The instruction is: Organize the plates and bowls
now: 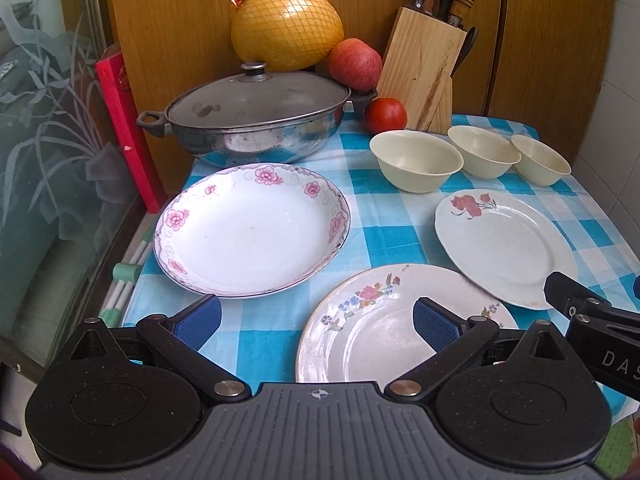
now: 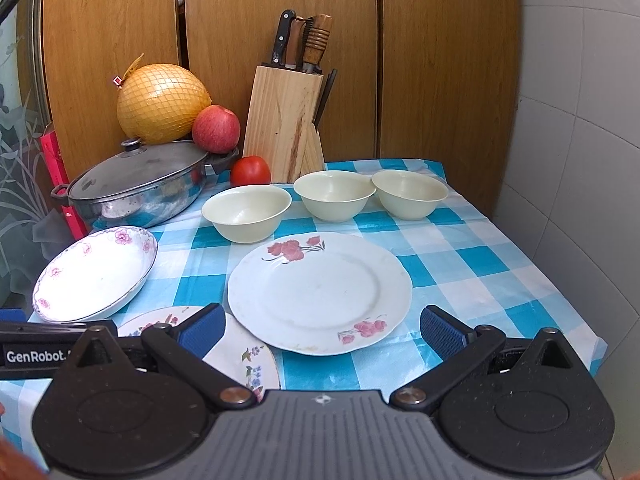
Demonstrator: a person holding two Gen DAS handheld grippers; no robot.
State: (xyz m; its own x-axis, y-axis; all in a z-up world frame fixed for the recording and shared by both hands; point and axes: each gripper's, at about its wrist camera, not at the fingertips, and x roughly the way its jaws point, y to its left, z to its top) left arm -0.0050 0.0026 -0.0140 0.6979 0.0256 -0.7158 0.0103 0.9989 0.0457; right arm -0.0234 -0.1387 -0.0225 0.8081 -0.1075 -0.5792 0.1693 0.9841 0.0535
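Three plates lie on a blue checked tablecloth. A deep plate with pink flowers is at the left, also in the right wrist view. A plate with mixed flowers is nearest. A plate with red flowers is at the right. Three cream bowls stand in a row behind. My left gripper is open above the cloth and the near plate's rim. My right gripper is open over the red-flowered plate's near edge.
A lidded steel pan stands at the back left with a netted pomelo and an apple behind it. A tomato and a wooden knife block stand at the back. A tiled wall is on the right.
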